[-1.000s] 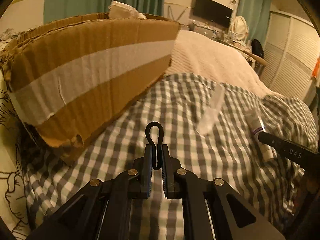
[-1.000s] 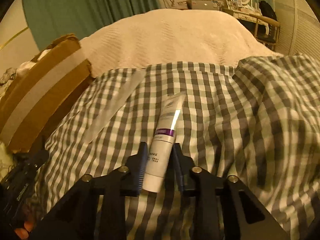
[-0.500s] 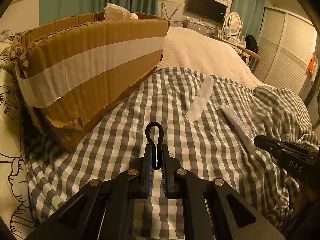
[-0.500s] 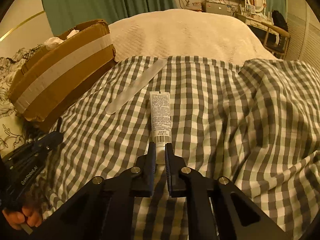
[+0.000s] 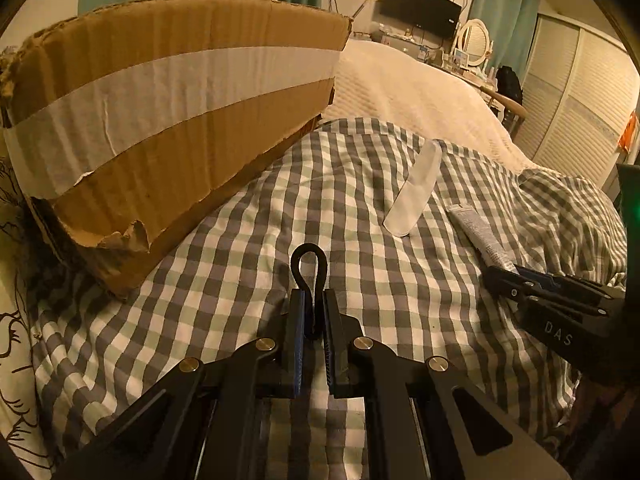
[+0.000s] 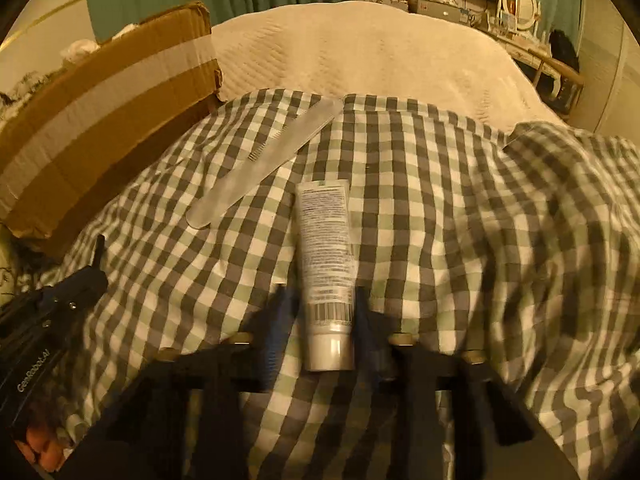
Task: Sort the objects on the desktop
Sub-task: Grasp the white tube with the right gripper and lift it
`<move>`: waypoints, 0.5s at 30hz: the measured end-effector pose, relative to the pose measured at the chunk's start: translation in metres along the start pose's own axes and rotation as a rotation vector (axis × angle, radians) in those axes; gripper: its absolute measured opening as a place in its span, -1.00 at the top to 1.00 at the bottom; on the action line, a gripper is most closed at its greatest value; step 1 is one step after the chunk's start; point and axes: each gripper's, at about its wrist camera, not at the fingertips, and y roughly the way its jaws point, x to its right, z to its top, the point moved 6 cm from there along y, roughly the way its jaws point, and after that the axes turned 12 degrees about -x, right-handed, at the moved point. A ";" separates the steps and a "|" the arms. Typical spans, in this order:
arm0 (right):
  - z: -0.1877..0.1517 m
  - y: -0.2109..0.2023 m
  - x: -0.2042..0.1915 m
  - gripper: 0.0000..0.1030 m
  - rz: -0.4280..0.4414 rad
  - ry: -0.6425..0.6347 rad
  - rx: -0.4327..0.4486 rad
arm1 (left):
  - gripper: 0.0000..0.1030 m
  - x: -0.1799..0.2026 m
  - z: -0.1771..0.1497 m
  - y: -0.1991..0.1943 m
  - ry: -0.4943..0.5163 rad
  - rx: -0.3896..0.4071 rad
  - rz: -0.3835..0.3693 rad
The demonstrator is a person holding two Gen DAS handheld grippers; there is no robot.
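My left gripper (image 5: 314,296) is shut on a black loop (image 5: 295,267) that sticks up between its pads, over the checked cloth (image 5: 240,260). A white tube (image 6: 326,240) lies on the cloth with its printed back up and its cap toward me. My right gripper (image 6: 324,294) is blurred; its jaws are opening and stand on either side of the tube's cap end. In the left wrist view the right gripper (image 5: 504,276) sits at the near end of the tube (image 5: 476,232). A clear plastic strip (image 6: 264,164) lies just left of the tube.
A taped cardboard box (image 5: 180,120) stands at the left edge of the cloth, with crumpled white material showing over its rim. A cream blanket (image 6: 360,48) covers the bed beyond. Furniture and a louvred wardrobe stand at the far right. A hand's fingers (image 6: 40,448) hold the left gripper.
The right gripper's jaws, pinched on the tube's cap half a second ago, now stand apart along the tube's lower body, and it has slid forward. The left gripper still holds the loop.
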 end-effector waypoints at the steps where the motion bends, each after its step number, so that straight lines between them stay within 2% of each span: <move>1: -0.001 -0.003 -0.002 0.55 -0.004 -0.009 0.008 | 0.83 0.000 0.000 -0.001 0.001 0.003 0.002; 8: -0.011 -0.033 -0.013 0.55 -0.014 -0.049 0.076 | 0.83 0.004 -0.001 -0.017 0.013 0.021 0.000; 15: -0.013 -0.073 -0.022 0.55 0.036 -0.050 0.141 | 0.83 0.014 0.006 -0.050 0.028 0.058 -0.028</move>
